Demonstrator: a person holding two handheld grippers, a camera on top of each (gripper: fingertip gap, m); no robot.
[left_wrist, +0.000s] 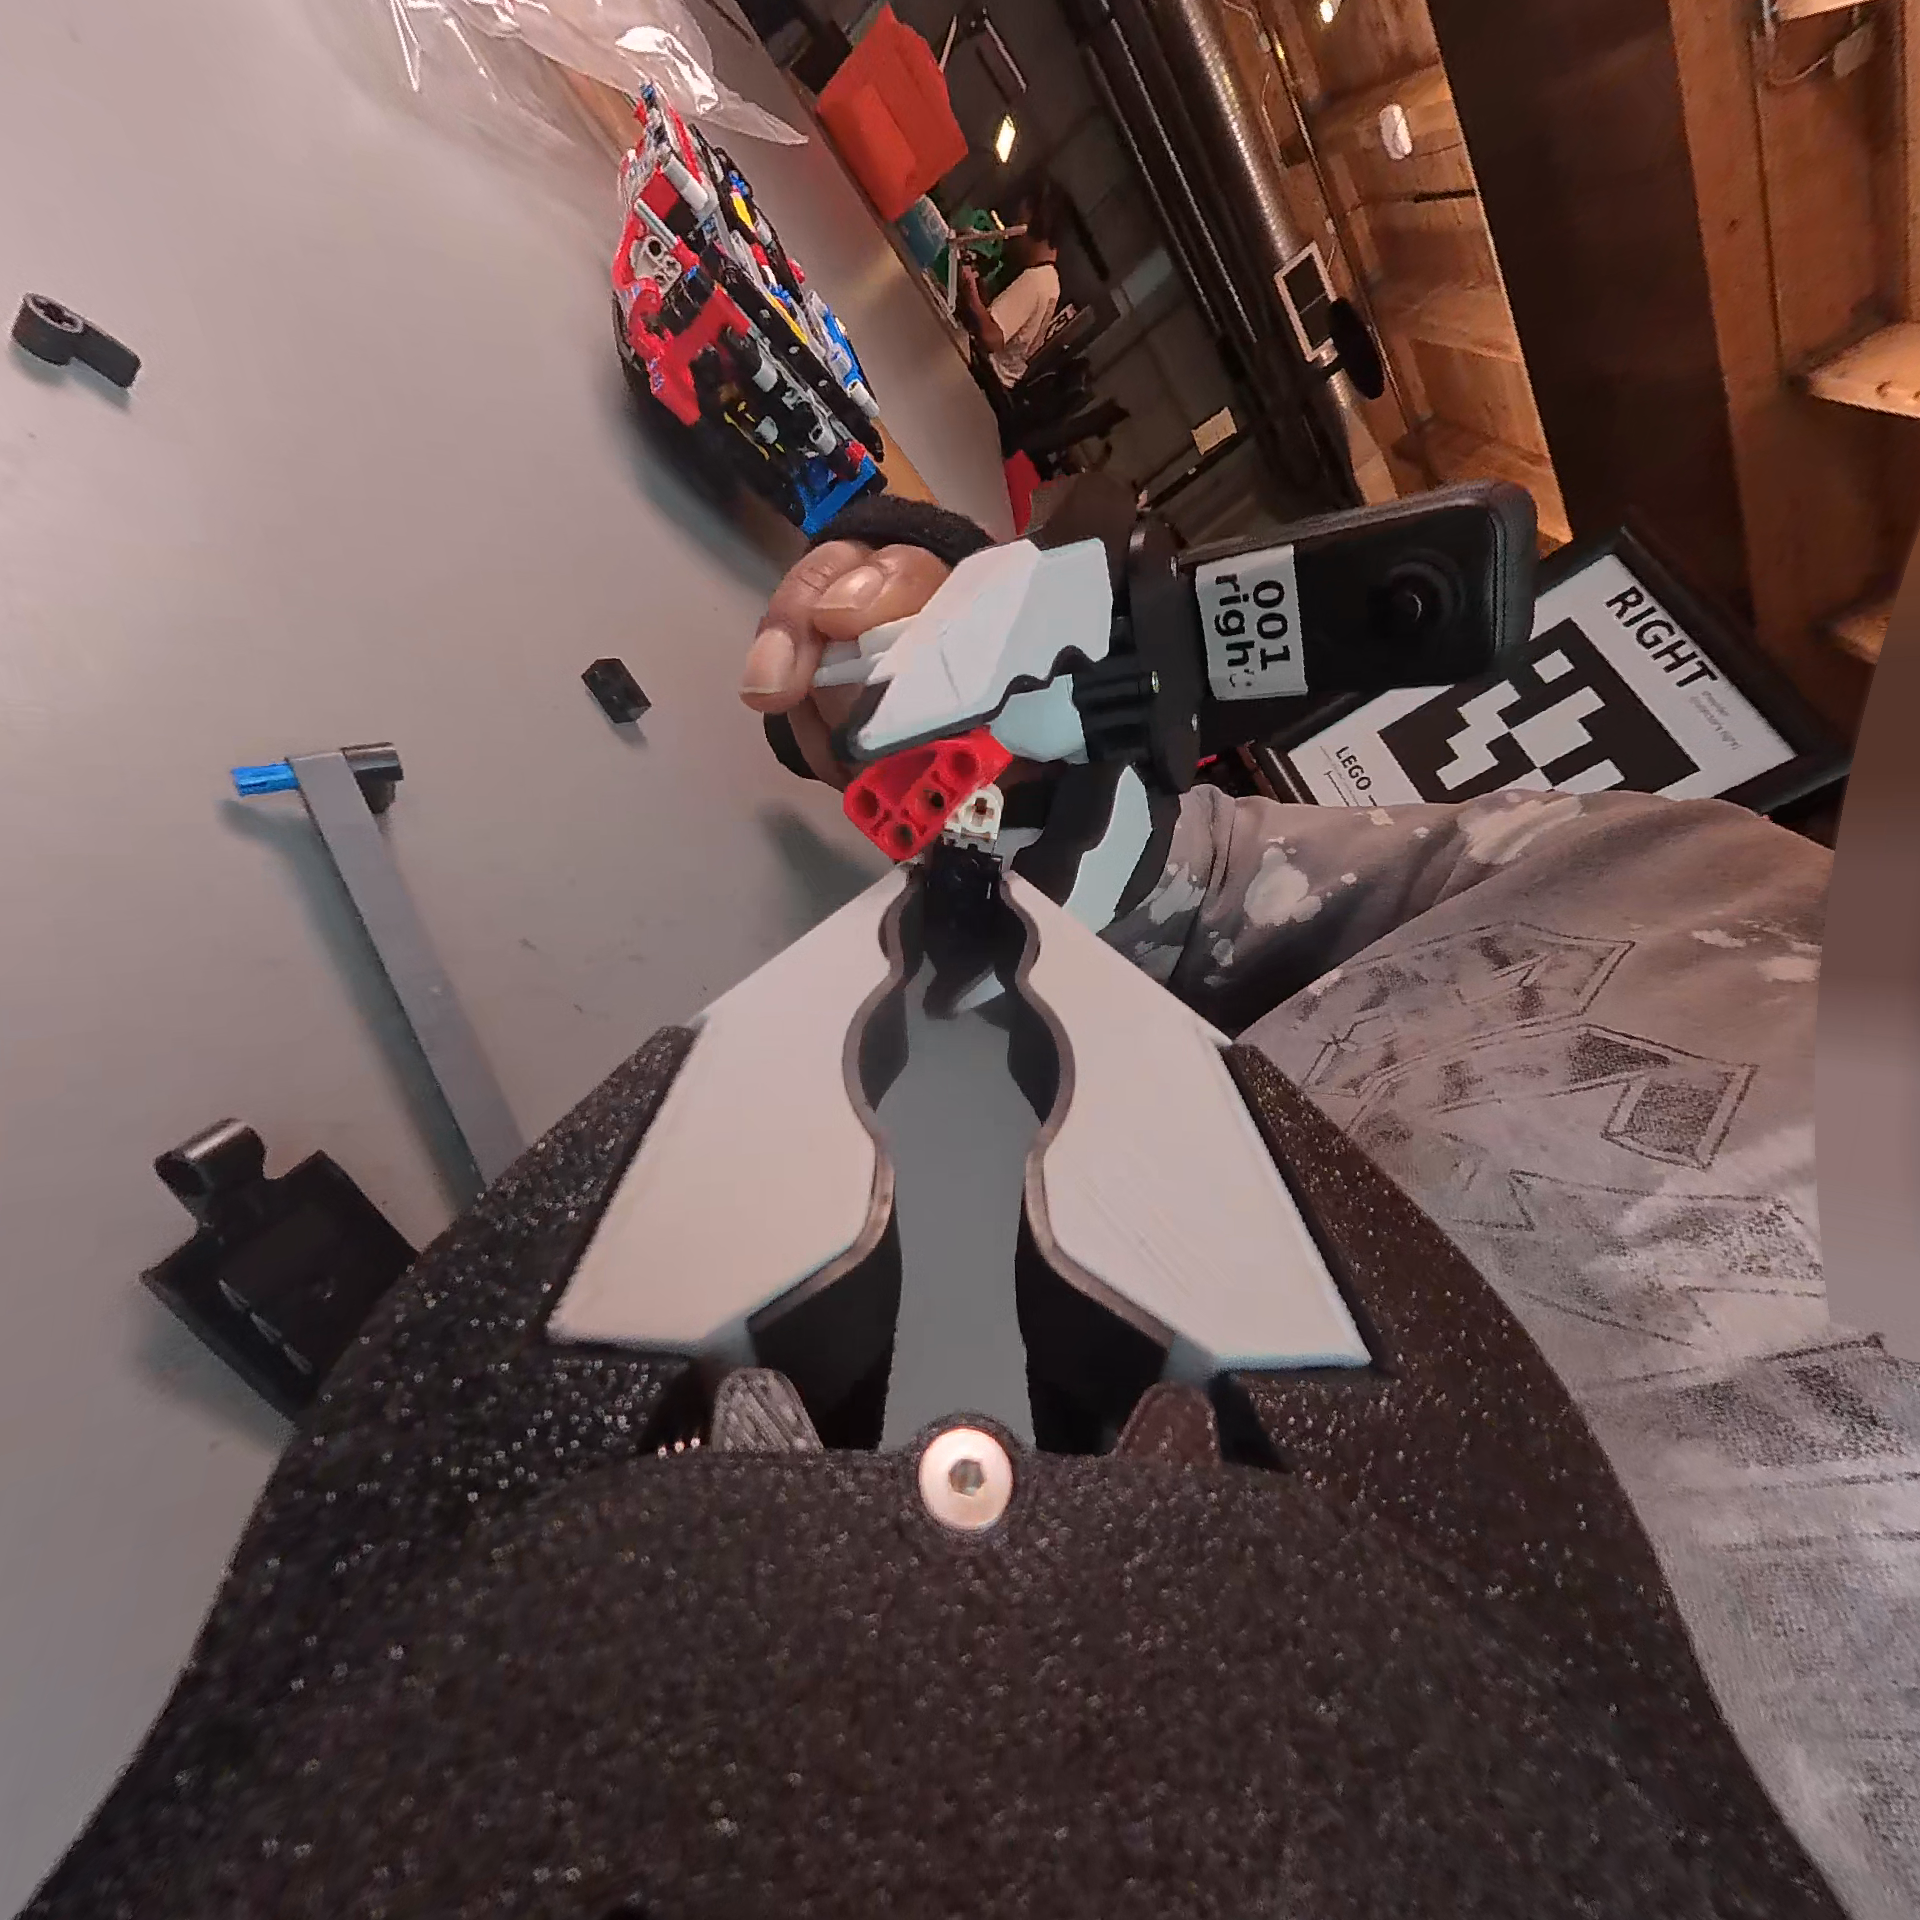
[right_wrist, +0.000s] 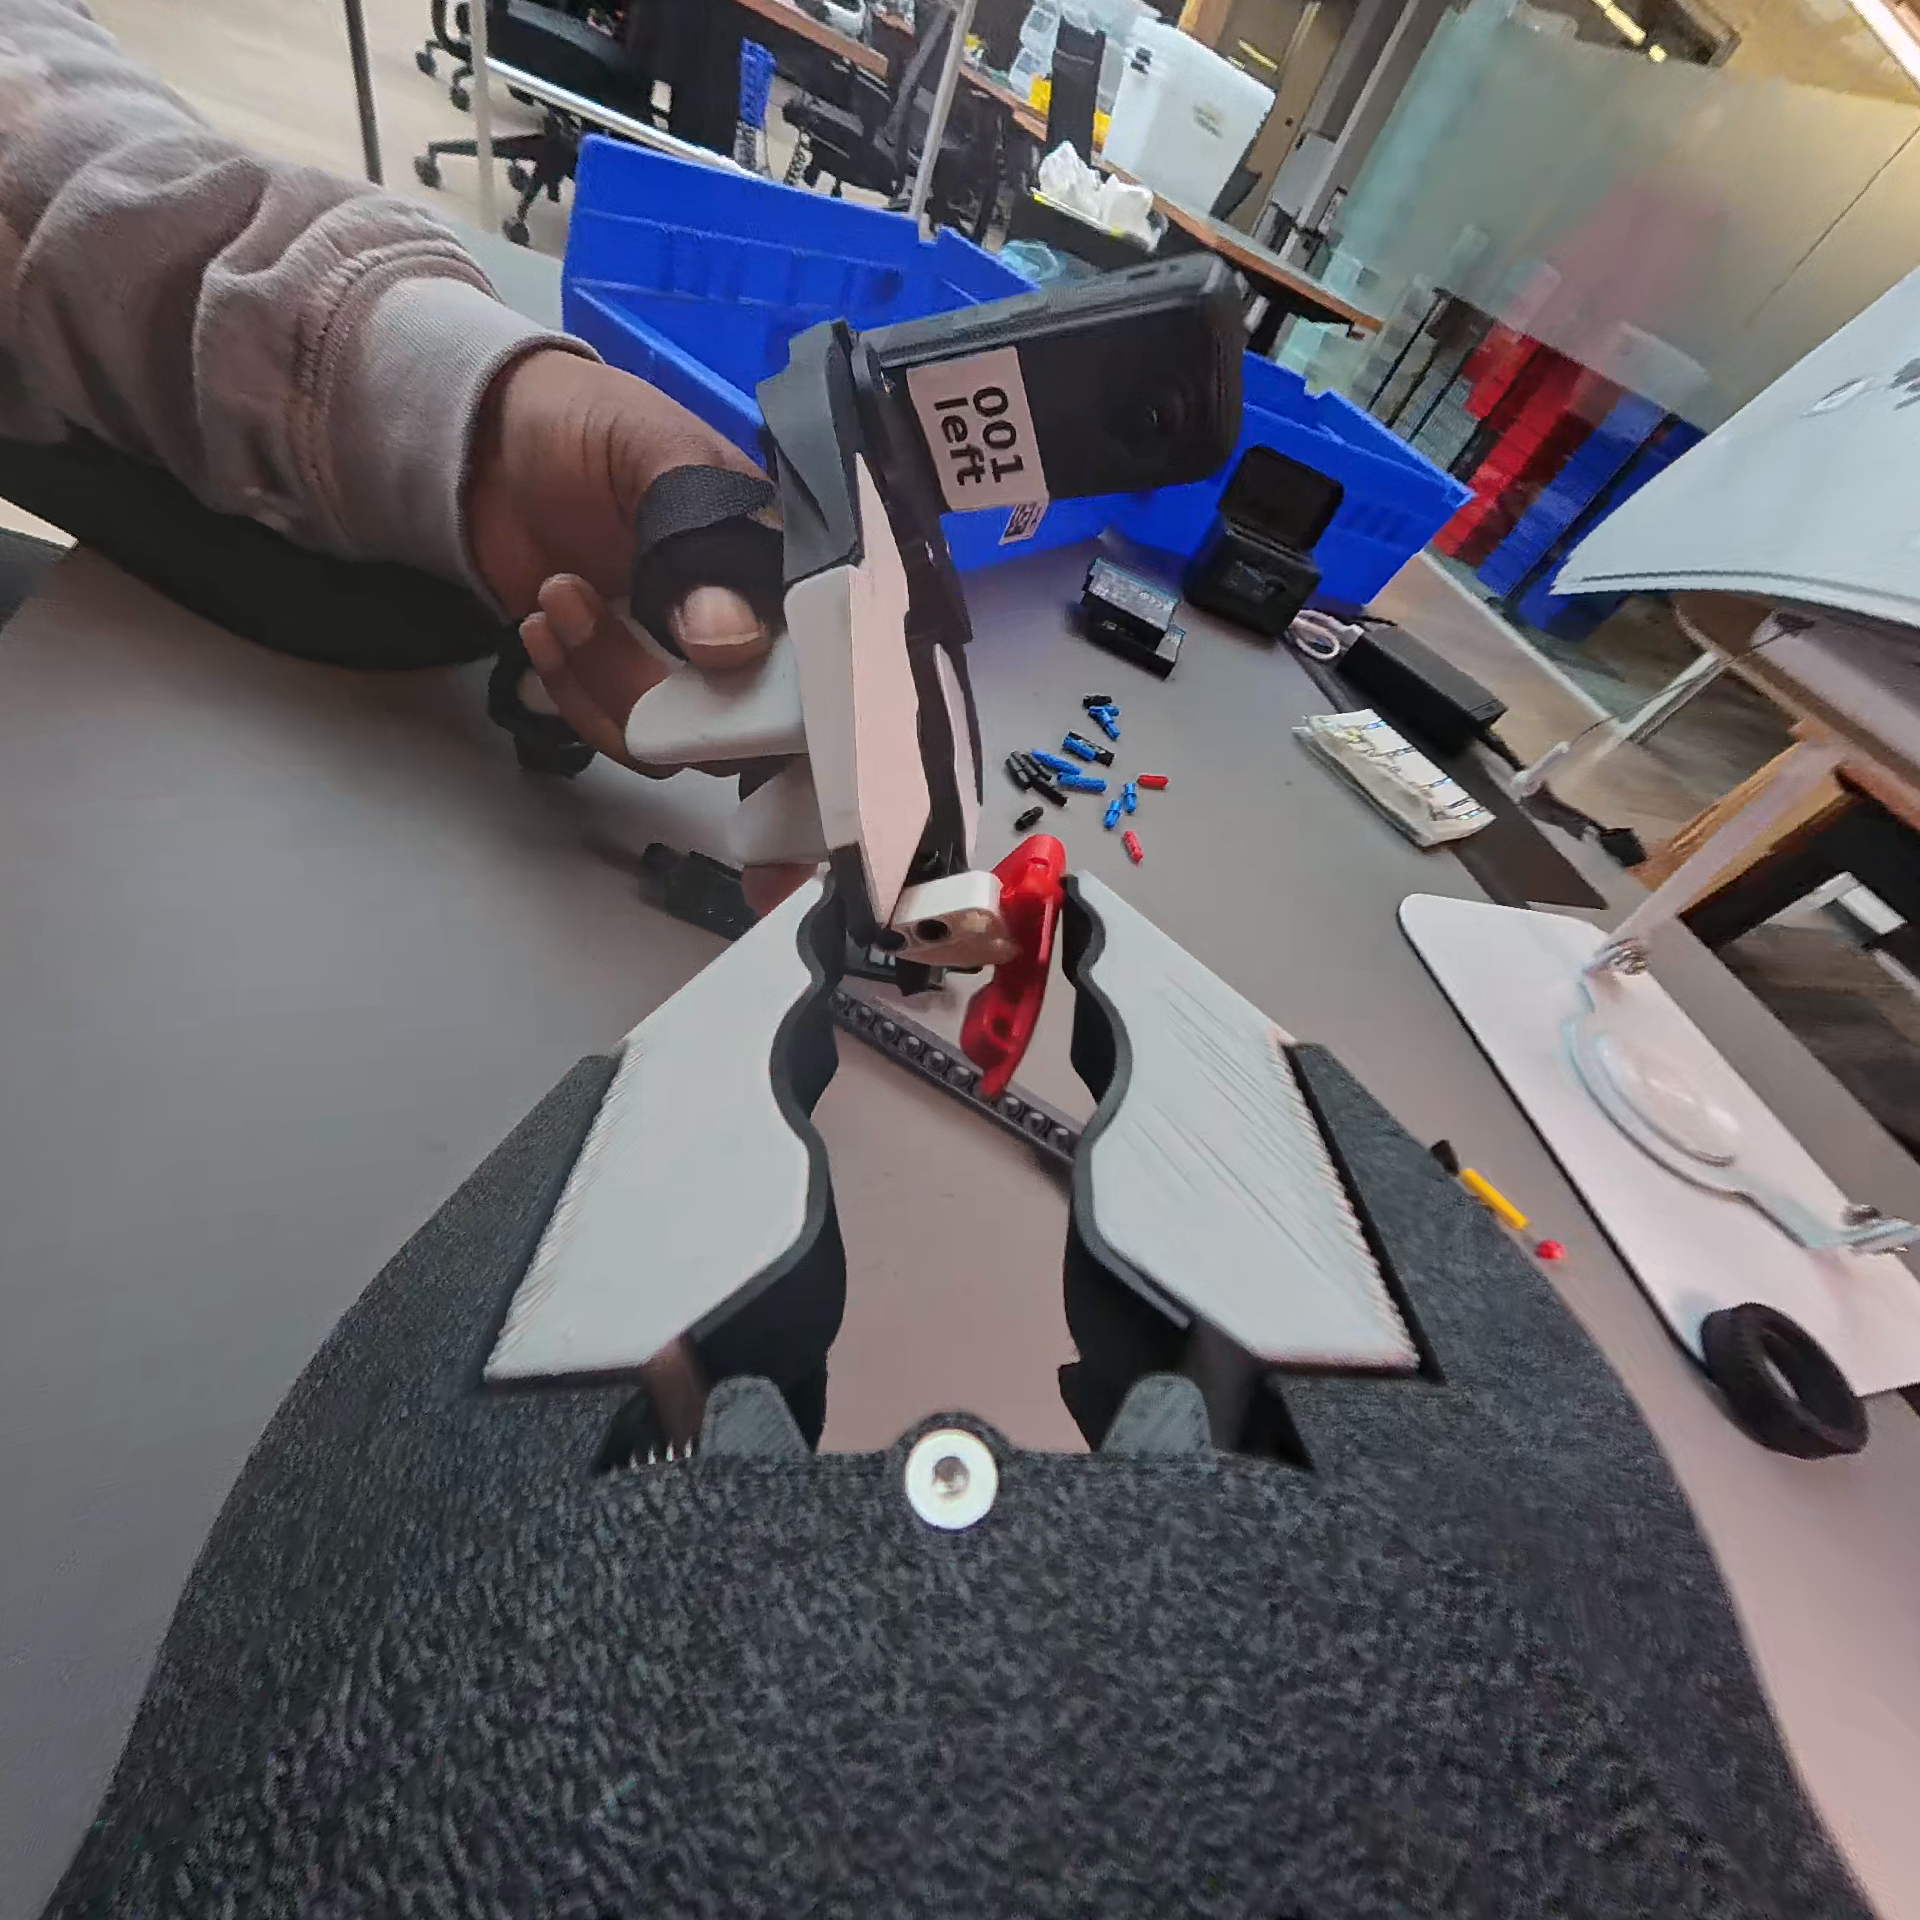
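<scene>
In the left wrist view my left gripper (left_wrist: 951, 883) is shut on a small black piece (left_wrist: 954, 891) joined to a white connector (left_wrist: 977, 821). Right beyond it, my right gripper (left_wrist: 966, 769), held in a hand, grips a red holed brick (left_wrist: 920, 798) that touches the connector. In the right wrist view my right gripper (right_wrist: 951, 914) has its jaws partly closed with the red brick (right_wrist: 1013, 966) against its right finger. The left gripper (right_wrist: 894, 925) reaches in from above with the white connector (right_wrist: 951, 920) at its tip. Both are held just above the grey table (right_wrist: 312, 987).
A colourful brick-built car (left_wrist: 727, 332), a long grey beam (left_wrist: 395, 935), black parts (left_wrist: 73, 338) and a black panel (left_wrist: 270, 1257) lie on the table. A dark holed beam (right_wrist: 935, 1060), loose pins (right_wrist: 1081, 769), blue bins (right_wrist: 779, 260), a white mat (right_wrist: 1507, 997) and a black tyre (right_wrist: 1782, 1382) surround the grippers. Left and right tips are no more than a few centimetres apart.
</scene>
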